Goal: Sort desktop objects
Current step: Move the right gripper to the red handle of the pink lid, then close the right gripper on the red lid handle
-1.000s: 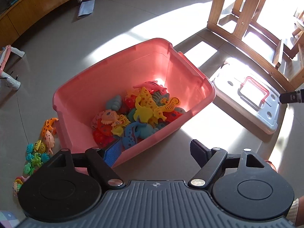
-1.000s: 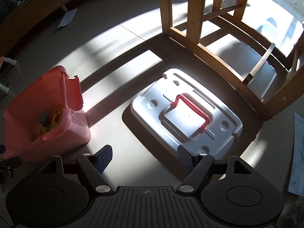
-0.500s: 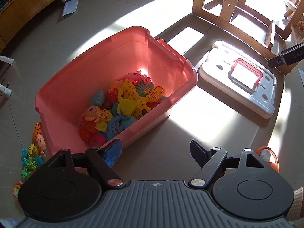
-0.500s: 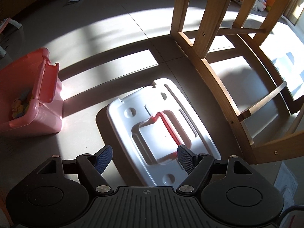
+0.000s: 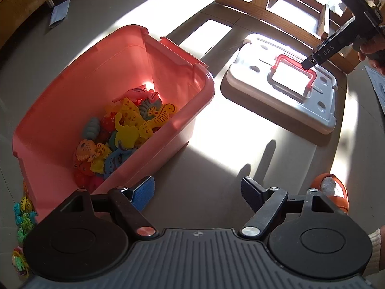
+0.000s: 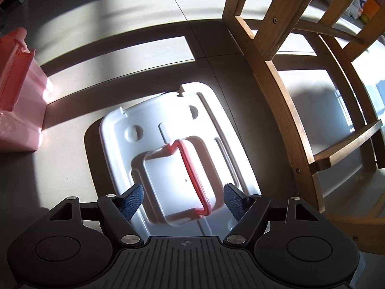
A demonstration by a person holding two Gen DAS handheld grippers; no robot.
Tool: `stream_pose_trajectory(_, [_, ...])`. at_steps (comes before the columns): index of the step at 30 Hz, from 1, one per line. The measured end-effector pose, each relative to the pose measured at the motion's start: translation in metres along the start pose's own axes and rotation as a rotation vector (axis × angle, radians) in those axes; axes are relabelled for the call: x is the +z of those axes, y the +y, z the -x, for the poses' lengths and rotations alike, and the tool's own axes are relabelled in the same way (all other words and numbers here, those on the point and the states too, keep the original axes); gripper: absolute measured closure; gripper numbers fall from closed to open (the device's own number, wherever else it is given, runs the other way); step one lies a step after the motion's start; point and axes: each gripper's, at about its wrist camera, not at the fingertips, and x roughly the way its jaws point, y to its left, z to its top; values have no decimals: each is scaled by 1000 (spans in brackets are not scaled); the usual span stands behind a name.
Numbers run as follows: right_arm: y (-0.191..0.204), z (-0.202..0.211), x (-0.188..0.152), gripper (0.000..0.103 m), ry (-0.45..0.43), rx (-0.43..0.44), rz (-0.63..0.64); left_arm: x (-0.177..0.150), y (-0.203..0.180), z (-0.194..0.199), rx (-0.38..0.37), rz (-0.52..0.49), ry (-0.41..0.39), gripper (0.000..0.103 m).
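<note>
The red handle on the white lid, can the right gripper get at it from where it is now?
Probably yes. The right gripper hangs just above the white lid, jaws open, with the red handle lying flat in its recess between them. Nothing covers it, but being flat it may be awkward to pinch.

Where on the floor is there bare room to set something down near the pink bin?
Bare floor lies between the pink bin and the white lid, reaching toward the left gripper. Crowded: loose toys beside the bin's left end, and the wooden frame behind the lid.
</note>
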Motion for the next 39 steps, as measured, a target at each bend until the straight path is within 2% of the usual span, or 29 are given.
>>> stream_pose_trajectory(3, [-3,-20,2,39,36,-3,24,0,-1,-6,0,-9,12,22])
stream_pose_trajectory(6, [-7,-32,4,40,48,1,33,0,0,-11,-4,-6,21,22])
stream_pose_trajectory(16, [3,-53,8,46,73,27,84,4,2,-19,-27,12,35,22])
stream_pose_trajectory(23, [5,-56,9,62,62,14,105,1,0,-21,-34,7,46,22])
stream_pose_trajectory(27, [5,-60,8,84,69,5,101,0,1,-19,-34,9,44,22])
stream_pose_trajectory(30, [6,-61,8,93,67,-4,103,0,3,-21,-30,15,52,22])
stream_pose_trajectory(39, [9,-56,5,97,35,6,143,1,0,-18,-34,18,46,22])
